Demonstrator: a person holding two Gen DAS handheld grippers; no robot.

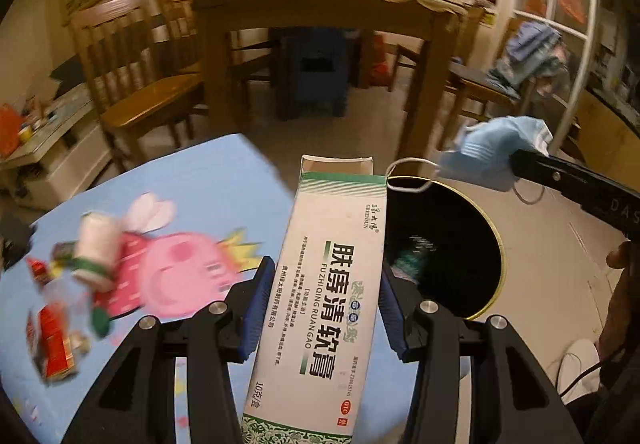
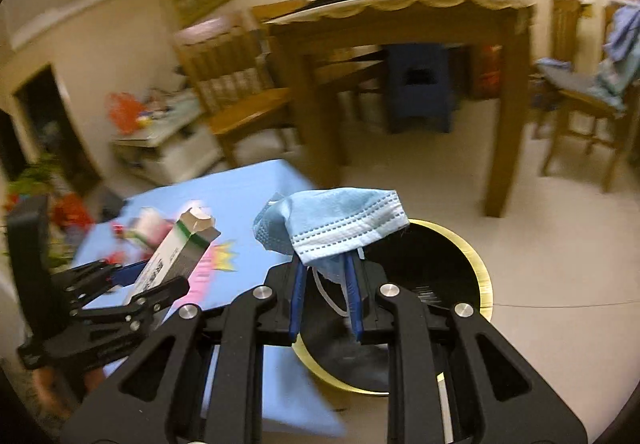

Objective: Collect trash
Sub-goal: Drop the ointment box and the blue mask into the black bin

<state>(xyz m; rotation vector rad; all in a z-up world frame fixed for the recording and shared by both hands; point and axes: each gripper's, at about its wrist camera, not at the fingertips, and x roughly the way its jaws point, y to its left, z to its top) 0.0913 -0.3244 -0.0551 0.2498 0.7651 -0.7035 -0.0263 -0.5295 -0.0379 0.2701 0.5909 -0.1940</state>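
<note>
My left gripper point(image 1: 322, 308) is shut on a long white and green ointment box point(image 1: 320, 292), held above the edge of the blue cartoon tablecloth point(image 1: 192, 183); the box also shows in the right wrist view point(image 2: 172, 252). My right gripper point(image 2: 324, 292) is shut on a crumpled blue face mask point(image 2: 336, 224), over the rim of the black bin with a gold rim point(image 2: 480, 276). From the left wrist view the mask point(image 1: 492, 151) hangs above the bin point(image 1: 444, 244), which stands on the floor to the right of the table.
More trash lies on the tablecloth at the left: a white and green can point(image 1: 96, 252) and red packets point(image 1: 52, 348). A wooden dining table point(image 1: 320, 19) and chairs point(image 1: 132, 83) stand behind. A low white cabinet point(image 1: 48, 147) is at the far left.
</note>
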